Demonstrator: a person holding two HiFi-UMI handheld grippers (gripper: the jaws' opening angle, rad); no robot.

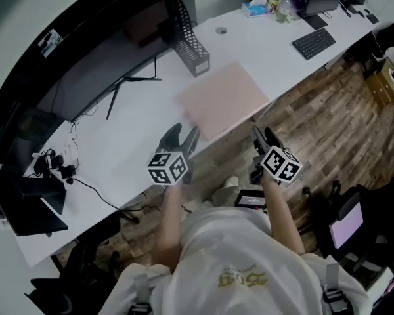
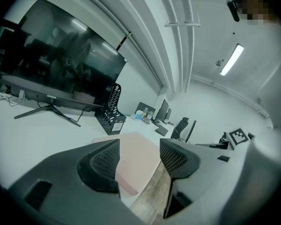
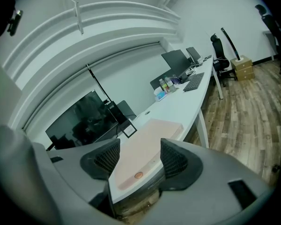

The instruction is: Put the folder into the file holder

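1. My left gripper [image 1: 182, 136] is level with the near left corner of the folder [image 1: 223, 97]. Its jaws stand apart and the pads touch nothing.
2. My right gripper [image 1: 261, 138] is off the table's near edge, by the folder's near right corner. Its jaws also stand apart and grip nothing.
3. The pink folder lies flat at the near edge of the white table [image 1: 118, 149]. Each gripper view shows it ahead through the gap between the jaws.
4. The black mesh file holder [image 1: 187, 38] stands upright on the table beyond the folder, near it but not touching, beside the dark monitor [image 1: 85, 64].
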